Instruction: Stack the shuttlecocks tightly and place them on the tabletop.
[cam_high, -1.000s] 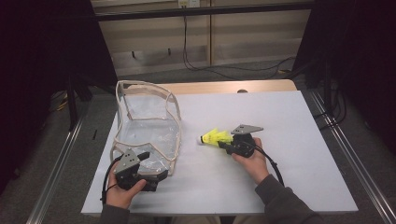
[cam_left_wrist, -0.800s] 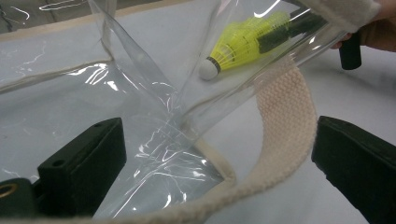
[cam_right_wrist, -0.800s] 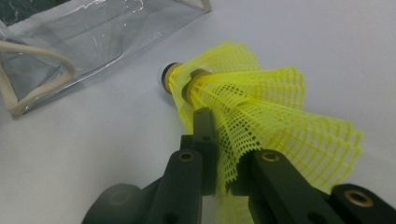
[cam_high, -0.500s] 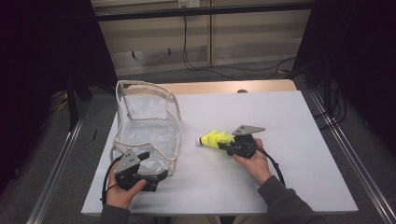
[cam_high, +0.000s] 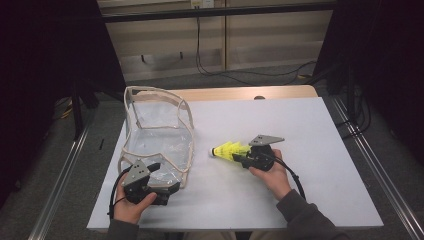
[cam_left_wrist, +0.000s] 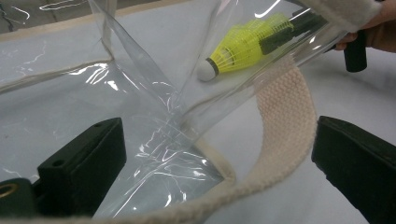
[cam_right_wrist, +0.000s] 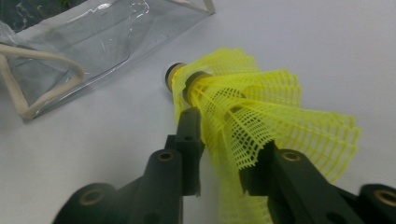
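Observation:
A yellow shuttlecock (cam_high: 227, 150) with a white cork tip lies level just above the white table, tip pointing left toward a clear plastic bag (cam_high: 157, 130) with cream trim. My right gripper (cam_high: 240, 157) is shut on its mesh skirt (cam_right_wrist: 261, 116), which stays flattened between the jaws; the jaws have just been opening a little. My left gripper (cam_high: 167, 186) sits at the bag's near corner, open. The cream strap (cam_left_wrist: 285, 116) and a fold of clear plastic (cam_left_wrist: 154, 126) lie between its wide-apart jaws without being pinched. Through the plastic the left gripper view shows the shuttlecock (cam_left_wrist: 243, 46).
The bag stands open on the left half of the white tabletop (cam_high: 310, 135). A wooden strip (cam_high: 240, 93) runs along the far edge. Metal rails (cam_high: 372, 165) flank the table, and cables (cam_high: 210, 65) lie on the floor beyond.

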